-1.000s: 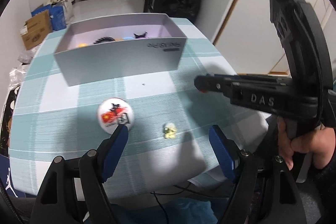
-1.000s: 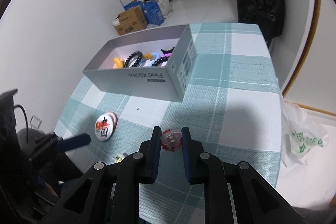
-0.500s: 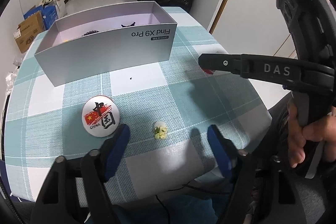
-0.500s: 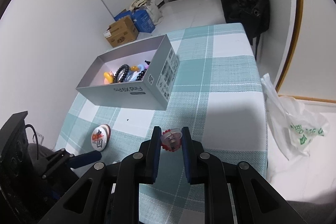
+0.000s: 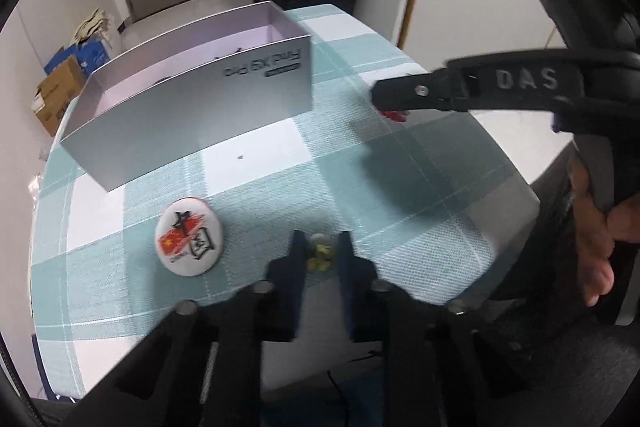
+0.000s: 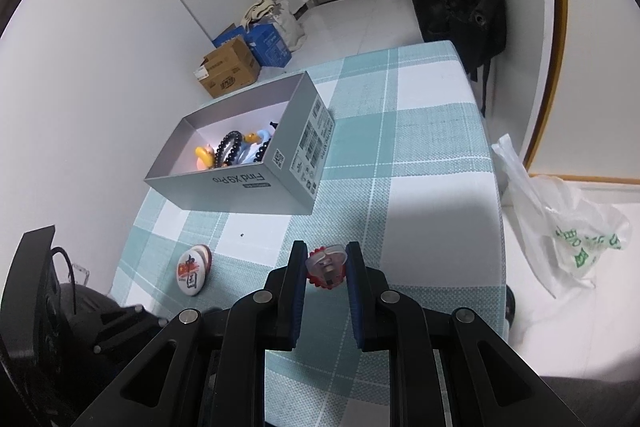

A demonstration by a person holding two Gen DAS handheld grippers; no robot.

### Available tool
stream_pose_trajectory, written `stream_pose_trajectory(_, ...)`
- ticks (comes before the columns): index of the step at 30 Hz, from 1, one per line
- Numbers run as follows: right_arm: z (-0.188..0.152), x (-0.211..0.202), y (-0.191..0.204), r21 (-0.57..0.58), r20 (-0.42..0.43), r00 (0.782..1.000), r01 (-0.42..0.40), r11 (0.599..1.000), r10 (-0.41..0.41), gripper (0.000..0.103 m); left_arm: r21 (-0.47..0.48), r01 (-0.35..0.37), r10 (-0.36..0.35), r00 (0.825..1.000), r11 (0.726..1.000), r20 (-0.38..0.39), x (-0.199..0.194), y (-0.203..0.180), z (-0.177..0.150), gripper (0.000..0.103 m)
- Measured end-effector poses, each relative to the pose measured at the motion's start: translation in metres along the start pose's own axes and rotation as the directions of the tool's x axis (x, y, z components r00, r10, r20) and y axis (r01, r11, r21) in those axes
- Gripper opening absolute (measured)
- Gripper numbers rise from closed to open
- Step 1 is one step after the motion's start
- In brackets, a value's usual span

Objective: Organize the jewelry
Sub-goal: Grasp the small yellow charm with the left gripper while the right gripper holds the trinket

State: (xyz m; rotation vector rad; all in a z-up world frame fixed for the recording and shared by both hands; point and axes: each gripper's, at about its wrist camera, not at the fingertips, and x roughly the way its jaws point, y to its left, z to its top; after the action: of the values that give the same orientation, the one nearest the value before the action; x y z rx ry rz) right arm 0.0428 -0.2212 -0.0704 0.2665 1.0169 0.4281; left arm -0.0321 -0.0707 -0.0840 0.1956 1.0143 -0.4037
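Small yellow-green trinket (image 5: pixel 321 254) on the checked tabletop (image 5: pixel 420 187), clamped by the just-closed fingers of the left gripper (image 5: pixel 320 255), red-and-clear ring (image 6: pixel 326 267) gripped by the right gripper (image 6: pixel 325 267), round badge (image 5: pixel 189 235) beside, grey box (image 6: pixel 256 183) of jewelry beyond.

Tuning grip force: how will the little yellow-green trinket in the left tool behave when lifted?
The trinket looks tiny and probably light, narrower than the left tool pads shut on it. Its lumpy, glossy shape may let it twist or slip out. It seems rigid, not floppy, and if dropped it could bounce on the checked tablecloth.
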Motion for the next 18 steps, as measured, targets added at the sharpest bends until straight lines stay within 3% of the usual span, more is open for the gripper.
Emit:
stream_pose_trajectory(8,0.000,-0.002,-0.002,0.007,0.012,1.000,0.008,1.000,-0.008,0.018,-0.046,0.089,-0.090,0.996,0.995,-0.004,-0.003,0.007,0.001,0.008)
stream_pose_trajectory(18,0.006,-0.008,-0.004,0.046,0.058,0.997,-0.054,0.997,0.052,0.018,-0.152,0.216,-0.202,0.974,0.965,0.099,-0.026,0.032,0.014,0.008)
